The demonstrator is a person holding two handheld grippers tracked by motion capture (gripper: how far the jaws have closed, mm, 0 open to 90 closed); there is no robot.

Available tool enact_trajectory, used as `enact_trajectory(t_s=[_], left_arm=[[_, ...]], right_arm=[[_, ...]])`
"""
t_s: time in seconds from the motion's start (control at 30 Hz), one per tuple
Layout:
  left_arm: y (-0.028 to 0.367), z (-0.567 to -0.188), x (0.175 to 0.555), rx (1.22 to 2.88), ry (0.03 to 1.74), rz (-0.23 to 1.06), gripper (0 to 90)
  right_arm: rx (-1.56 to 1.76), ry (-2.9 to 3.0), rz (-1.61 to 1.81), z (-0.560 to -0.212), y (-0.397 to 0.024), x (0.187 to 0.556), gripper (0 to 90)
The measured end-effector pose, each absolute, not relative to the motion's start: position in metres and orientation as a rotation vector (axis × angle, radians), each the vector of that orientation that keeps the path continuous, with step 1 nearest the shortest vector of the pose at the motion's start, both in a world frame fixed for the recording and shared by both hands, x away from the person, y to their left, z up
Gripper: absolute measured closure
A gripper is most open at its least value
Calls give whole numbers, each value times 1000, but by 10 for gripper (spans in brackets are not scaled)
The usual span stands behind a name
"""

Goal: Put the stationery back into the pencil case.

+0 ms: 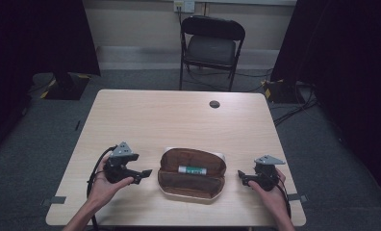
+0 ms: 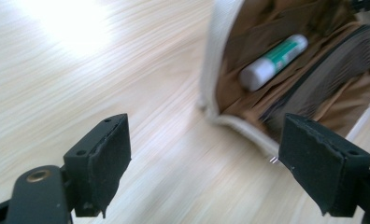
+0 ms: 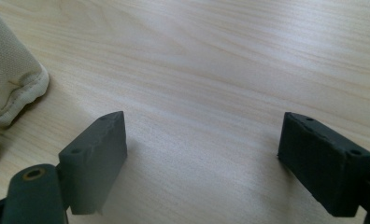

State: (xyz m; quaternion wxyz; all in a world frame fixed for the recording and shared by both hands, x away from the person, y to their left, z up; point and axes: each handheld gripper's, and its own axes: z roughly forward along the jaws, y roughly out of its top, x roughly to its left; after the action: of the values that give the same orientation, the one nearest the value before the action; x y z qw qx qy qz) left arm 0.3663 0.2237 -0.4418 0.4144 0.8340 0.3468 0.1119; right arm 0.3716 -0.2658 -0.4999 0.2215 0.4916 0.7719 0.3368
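Brown pouch [image 1: 192, 179] w/ glue stick [image 1: 192, 169] lies unzipped btwn left hand-held gripper [image 1: 145, 175] & right hand-held gripper [image 1: 241, 176], both agape, empty.

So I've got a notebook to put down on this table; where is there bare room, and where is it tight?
The far half of the table is bare, from the open pencil case back to the round grommet. The near edge is crowded: left hand-held gripper, the case with its glue stick, right hand-held gripper.

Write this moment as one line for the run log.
left gripper: open, empty | right gripper: open, empty | pouch: open, between grippers | glue stick: lying inside pouch | table
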Motion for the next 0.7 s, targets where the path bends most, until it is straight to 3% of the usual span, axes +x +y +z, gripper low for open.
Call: enact_trajectory(t_s=[0.5,0.7], left_arm=[[290,-477,373,2086,1190,356,166],[291,-484,375,2130,1240,369,165]], right_arm=[[1358,2133,931,-500,-266,372,145],[1358,2133,931,-500,-266,372,145]])
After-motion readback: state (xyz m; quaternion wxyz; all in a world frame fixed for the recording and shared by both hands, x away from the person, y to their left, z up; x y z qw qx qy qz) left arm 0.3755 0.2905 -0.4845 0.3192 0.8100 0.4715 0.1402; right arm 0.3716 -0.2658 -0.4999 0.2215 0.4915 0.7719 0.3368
